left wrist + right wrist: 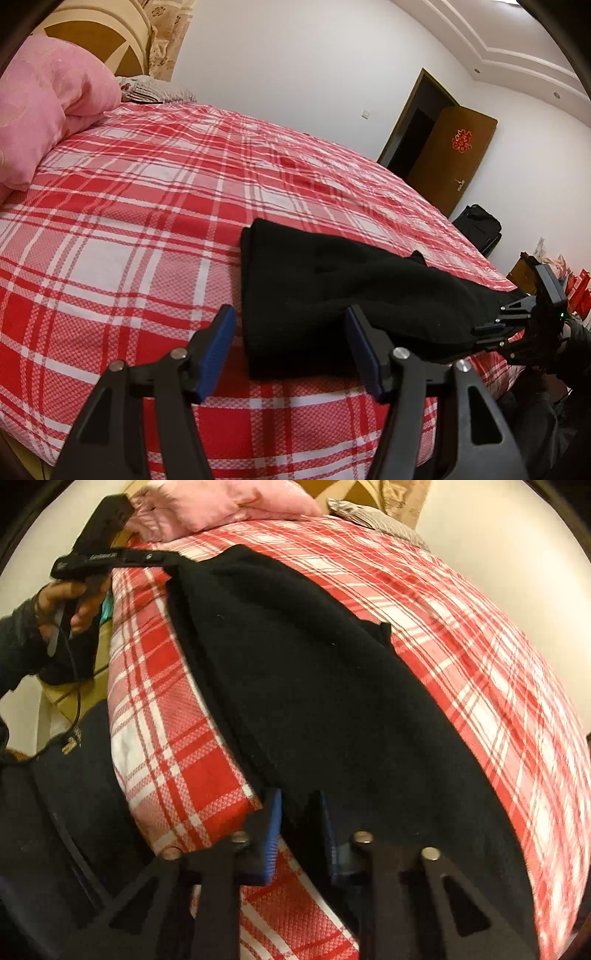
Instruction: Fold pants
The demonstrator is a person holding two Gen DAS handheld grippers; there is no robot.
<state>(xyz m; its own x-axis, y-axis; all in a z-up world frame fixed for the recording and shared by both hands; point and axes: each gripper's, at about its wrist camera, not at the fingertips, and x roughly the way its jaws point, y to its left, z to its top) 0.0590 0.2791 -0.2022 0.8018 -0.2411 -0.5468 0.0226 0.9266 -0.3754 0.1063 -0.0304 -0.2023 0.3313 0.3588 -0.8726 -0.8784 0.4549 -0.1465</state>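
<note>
Black pants [332, 295] lie folded lengthwise along the near edge of the bed [147, 221], on its red and white plaid sheet. My left gripper [291, 350] hangs over the near corner of the pants' wide end with its blue-padded jaws spread open, one pad over the sheet, the other over the cloth, neither pressing. My right gripper [301, 830] is at the narrow end, near the bed's side edge, its jaws closed on a pinch of the black fabric. A pink pillow [44, 103] sits at the head corner.
</note>
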